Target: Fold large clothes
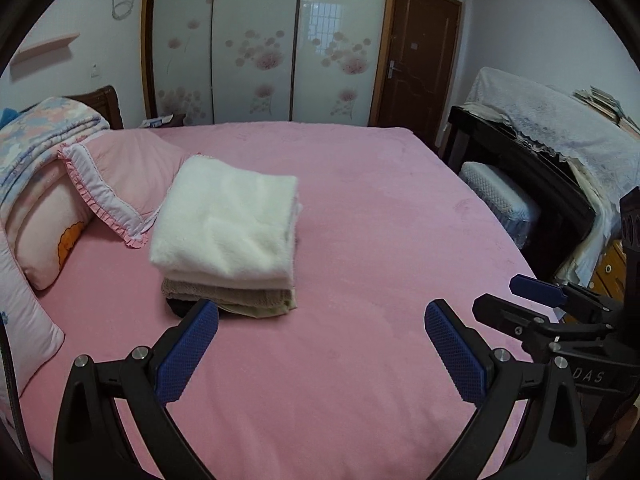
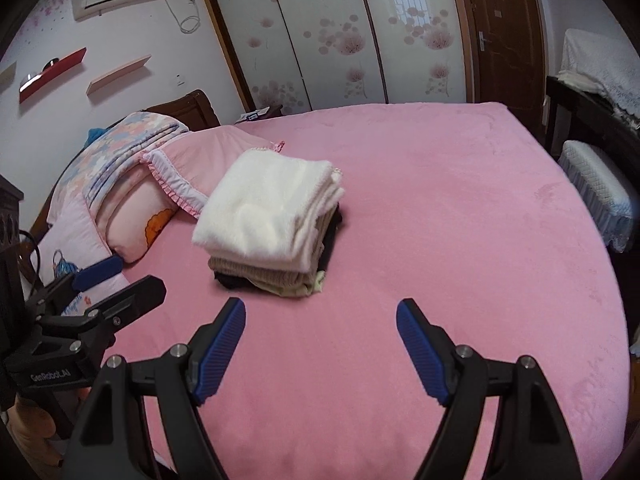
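Spread left gripper [image 1: 322,320]; folded stack [image 1: 226,236] seemingly lengthwise toward wardrobe [image 1: 256,40].

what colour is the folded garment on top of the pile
White, fluffy top garment; the right wrist view shows it best.

Black left gripper [image 1: 322,314] and right gripper [image 2: 321,312], blue ribbed jaws, silver screws.

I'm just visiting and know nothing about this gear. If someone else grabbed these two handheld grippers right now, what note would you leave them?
Left gripper: jaws open, empty, above the pink bed.
Right gripper: jaws open, empty, beside the left one.
Clothes: a folded stack on the bed near the pillows; white fluffy garment on top, beige garment under it, something black at the bottom.
Done: the stack looks folded.
Left: no unfolded clothes are in view; check beyond the frame.
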A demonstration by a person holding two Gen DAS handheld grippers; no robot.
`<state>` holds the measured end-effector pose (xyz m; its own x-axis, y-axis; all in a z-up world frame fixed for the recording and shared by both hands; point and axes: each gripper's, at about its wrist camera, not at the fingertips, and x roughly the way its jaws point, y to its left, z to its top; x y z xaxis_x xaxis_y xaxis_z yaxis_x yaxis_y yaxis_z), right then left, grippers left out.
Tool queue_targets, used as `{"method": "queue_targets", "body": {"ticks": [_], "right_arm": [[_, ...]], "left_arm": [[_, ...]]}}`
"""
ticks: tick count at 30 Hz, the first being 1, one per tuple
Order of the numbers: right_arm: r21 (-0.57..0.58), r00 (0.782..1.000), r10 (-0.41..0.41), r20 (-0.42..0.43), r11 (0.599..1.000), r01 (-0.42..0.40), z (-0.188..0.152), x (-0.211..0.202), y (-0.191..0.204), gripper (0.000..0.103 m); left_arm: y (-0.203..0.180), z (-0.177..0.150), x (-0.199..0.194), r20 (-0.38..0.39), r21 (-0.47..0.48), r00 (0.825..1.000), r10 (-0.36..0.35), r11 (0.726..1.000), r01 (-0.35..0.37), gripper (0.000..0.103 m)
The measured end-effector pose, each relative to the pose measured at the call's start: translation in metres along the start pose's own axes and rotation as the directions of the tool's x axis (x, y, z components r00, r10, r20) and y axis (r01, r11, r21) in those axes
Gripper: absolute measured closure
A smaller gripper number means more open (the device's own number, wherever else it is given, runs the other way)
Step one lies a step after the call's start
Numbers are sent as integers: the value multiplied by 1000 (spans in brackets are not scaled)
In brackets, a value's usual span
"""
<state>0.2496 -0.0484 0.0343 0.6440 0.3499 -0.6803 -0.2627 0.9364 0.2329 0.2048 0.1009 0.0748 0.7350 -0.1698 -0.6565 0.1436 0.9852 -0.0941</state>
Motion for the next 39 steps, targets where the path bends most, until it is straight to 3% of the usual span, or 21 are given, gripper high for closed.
{"method": "queue_targets", "body": {"ticks": [7,11,17,23,26,30,39], "right_arm": [[-61,996,-82,27,995,84,-55,-56,-7,25],[-90,987,-145,74,984,151,-83,-89,-8,25],[-68,984,-161,71,984,166,-120,-116,-18,25],[9,986,-152,64,988,151,-155,-130,-32,25],[29,986,-155,58,988,153,-173,-135,-34,25],[50,988,-138,67,990,135,-191,-144,-34,25],[10,974,-198,110,980,198,-200,-157,-25,25]], "left_arm": [[-51,-48,-42,19,-13,999,-29,1000,29,0],[-64,-71,-60,45,-33,999,14,999,-13,0],[-74,-113,-78,22,-105,996,90,991,-88,0],[-81,-156,-90,8,-153,994,109,983,-106,0],[-81,-171,-91,-23,-177,997,79,981,-82,0],[-89,-185,-94,-36,-161,998,55,985,-60,0],[-106,-190,-100,-22,-104,997,75,992,-77,1]]}}
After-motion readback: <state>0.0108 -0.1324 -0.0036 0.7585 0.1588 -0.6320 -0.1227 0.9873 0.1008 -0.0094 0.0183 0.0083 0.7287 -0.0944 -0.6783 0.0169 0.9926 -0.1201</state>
